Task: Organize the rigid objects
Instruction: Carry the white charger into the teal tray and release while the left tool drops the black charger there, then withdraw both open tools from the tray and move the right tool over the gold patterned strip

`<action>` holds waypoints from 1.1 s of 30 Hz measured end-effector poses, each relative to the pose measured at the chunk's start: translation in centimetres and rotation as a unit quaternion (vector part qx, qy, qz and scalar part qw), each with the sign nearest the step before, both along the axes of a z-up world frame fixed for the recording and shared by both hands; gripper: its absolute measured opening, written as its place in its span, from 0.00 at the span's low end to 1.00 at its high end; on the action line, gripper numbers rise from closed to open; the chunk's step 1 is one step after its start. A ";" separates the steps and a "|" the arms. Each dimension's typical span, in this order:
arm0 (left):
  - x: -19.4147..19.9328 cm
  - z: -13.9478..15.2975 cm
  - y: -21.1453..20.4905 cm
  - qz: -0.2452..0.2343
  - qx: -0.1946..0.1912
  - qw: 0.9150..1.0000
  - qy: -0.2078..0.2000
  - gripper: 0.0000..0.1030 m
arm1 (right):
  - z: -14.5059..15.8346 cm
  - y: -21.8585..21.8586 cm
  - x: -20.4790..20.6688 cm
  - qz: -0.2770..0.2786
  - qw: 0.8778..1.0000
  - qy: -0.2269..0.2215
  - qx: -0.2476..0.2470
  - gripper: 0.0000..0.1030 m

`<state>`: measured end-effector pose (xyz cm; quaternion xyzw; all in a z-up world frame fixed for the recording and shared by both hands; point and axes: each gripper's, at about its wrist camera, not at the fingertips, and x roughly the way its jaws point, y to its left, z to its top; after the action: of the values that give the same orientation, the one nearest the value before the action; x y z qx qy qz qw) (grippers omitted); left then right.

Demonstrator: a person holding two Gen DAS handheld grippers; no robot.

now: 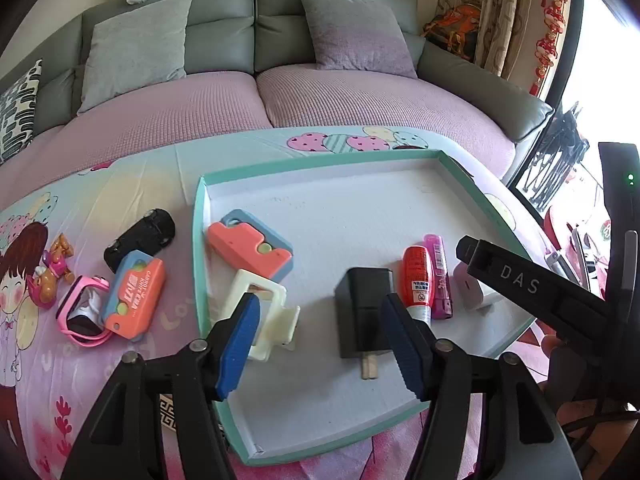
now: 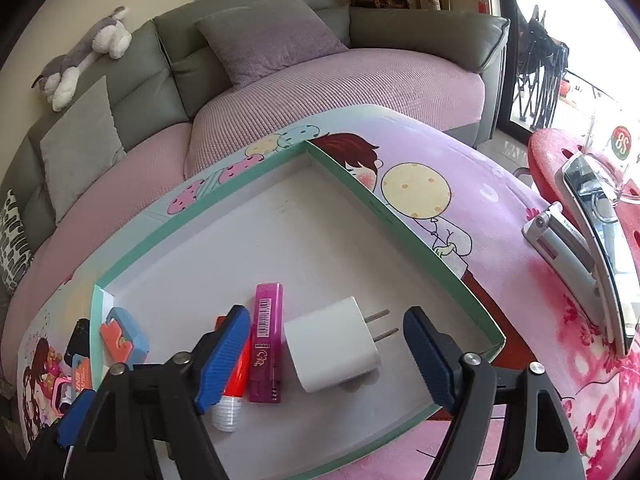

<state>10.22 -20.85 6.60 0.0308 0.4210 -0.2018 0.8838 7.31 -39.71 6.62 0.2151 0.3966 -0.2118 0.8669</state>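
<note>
A white tray with a teal rim (image 1: 197,264) (image 2: 400,216) lies on the patterned cloth. My left gripper (image 1: 320,344) is open above a black charger (image 1: 362,312), its blue pads either side of it. A cream bracket (image 1: 260,312) and an orange-and-blue toy (image 1: 248,248) lie to the charger's left. My right gripper (image 2: 326,360) is open over a white charger (image 2: 332,344) without touching it. Beside that charger lie a magenta lighter (image 2: 266,344) (image 1: 438,276) and a red tube (image 2: 236,380) (image 1: 416,280).
Left of the tray on the cloth lie a black toy car (image 1: 140,236), a second orange-and-blue toy (image 1: 134,296), a pink watch (image 1: 82,312) and a small figure (image 1: 52,276). A silver folding object (image 2: 560,240) and a red stool (image 2: 552,148) stand to the right. A sofa is behind.
</note>
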 end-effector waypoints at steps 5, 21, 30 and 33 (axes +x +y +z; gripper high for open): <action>0.2 0.8 1.1 0.013 -0.006 1.000 -0.014 0.66 | 0.4 0.7 0.3 0.015 1.000 -0.013 -0.003 1.00; 2.5 0.9 9.0 0.169 -0.028 0.984 -0.040 0.95 | 0.7 2.8 1.1 0.048 0.998 -0.027 0.004 1.00; 3.2 -0.1 14.8 0.261 -0.033 0.964 -0.020 0.95 | 1.2 7.7 2.4 0.117 0.992 -0.038 0.006 1.00; 3.2 -0.4 16.9 0.291 -0.034 0.956 -0.014 0.95 | 1.3 9.8 2.8 0.148 0.988 -0.039 0.001 1.00</action>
<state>13.40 -3.98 6.23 -0.1200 0.3920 0.0505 0.9107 10.07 -29.93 7.94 0.1636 0.3899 -0.0724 0.9033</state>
